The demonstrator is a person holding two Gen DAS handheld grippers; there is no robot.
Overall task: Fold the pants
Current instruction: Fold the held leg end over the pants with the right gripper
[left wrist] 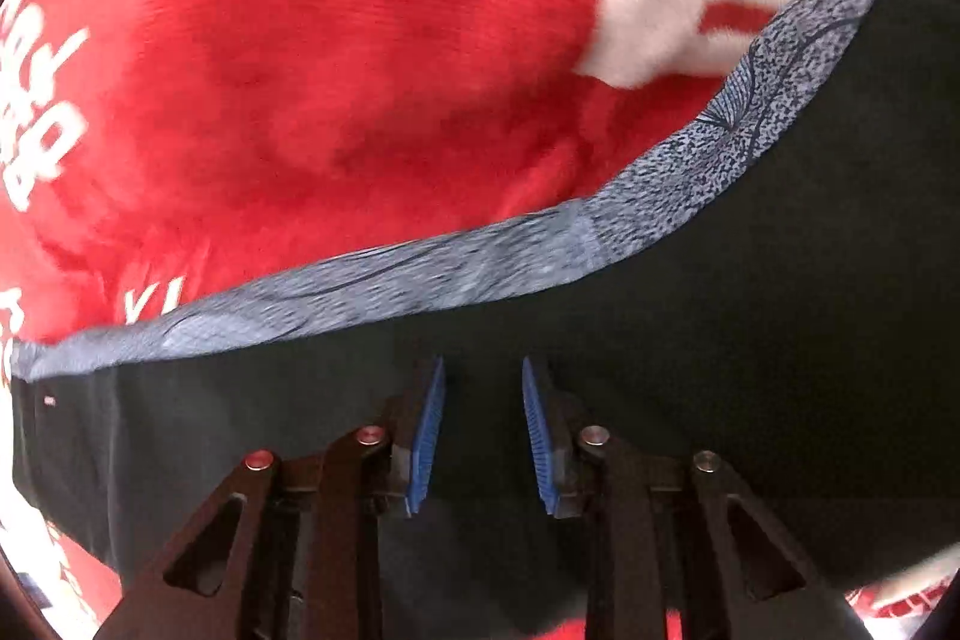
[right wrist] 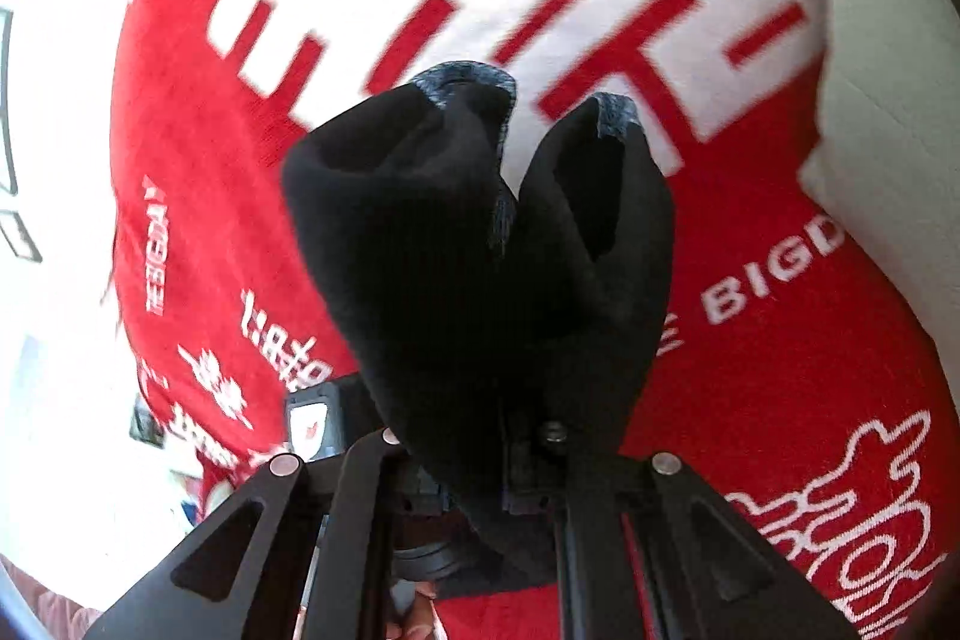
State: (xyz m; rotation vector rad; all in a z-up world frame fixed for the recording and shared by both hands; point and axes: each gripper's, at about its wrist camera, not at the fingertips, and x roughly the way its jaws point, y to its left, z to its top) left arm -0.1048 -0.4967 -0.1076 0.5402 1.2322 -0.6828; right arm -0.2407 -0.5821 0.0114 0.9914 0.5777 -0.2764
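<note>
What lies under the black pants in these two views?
A red cloth with white lettering lies under the black pants, showing beyond their grey patterned band. Whatever sits beneath the cloth, or directly under the pants, is covered. The right gripper holds a bunched part.

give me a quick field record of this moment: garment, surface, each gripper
garment: black pants with a grey patterned waistband
surface: red cloth with white lettering, under the pants
left gripper: pointing down over the black fabric; blue pads stand apart and fabric lies between them; no clear pinch visible
right gripper: shut on the pants, a bunched black fold with grey edging standing up out of its jaws, fingertips hidden by the cloth
fold status: not yet folded flat; one part is raised off the red cloth
</note>
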